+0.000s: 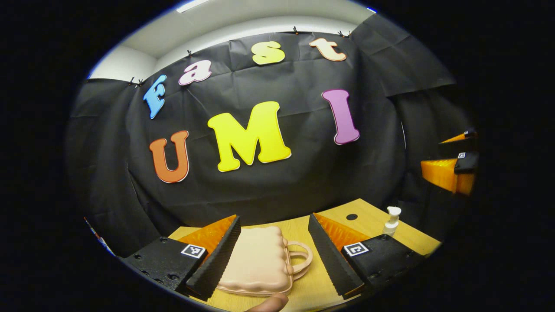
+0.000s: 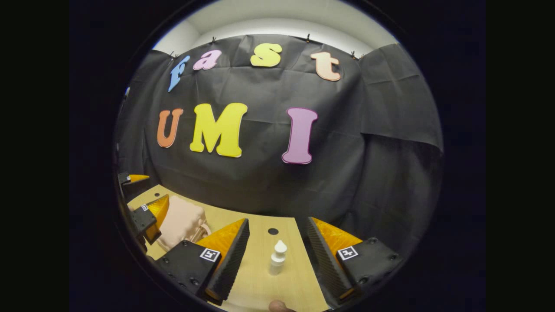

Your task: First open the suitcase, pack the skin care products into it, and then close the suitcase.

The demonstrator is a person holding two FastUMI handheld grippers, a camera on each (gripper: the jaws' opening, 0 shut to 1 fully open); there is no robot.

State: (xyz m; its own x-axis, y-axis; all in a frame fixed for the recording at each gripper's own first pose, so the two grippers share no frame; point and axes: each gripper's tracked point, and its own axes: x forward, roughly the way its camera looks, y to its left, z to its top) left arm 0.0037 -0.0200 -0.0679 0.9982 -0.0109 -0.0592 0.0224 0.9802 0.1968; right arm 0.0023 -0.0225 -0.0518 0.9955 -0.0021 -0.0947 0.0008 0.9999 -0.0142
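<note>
**A:** You're at the opening step, I'd say. The case (image 1: 256,260) is lying shut on the table (image 1: 334,216), towards its left side, handle (image 1: 301,255) turned towards the middle. Your left gripper (image 1: 273,251) is hovering over it, fingers spread wide, pinching nothing.

**B:** And the right one?

**A:** You're holding the right gripper (image 2: 275,255) spread too, empty, with the bottle (image 2: 277,258) standing between its fingers but apart from both, near the table's right side, just in front of a dark hole (image 2: 273,231) in the top.

**B:** What is the next move asking of you?

**A:** Probably finding the lid's edge and lifting it; I can't tell where the catch is.

**B:** Are the views differing?

**A:** The left gripper view is giving you the handle and the lid's quilted top plainly; the right gripper view is giving you the bottle's pointed cap head-on.
</note>
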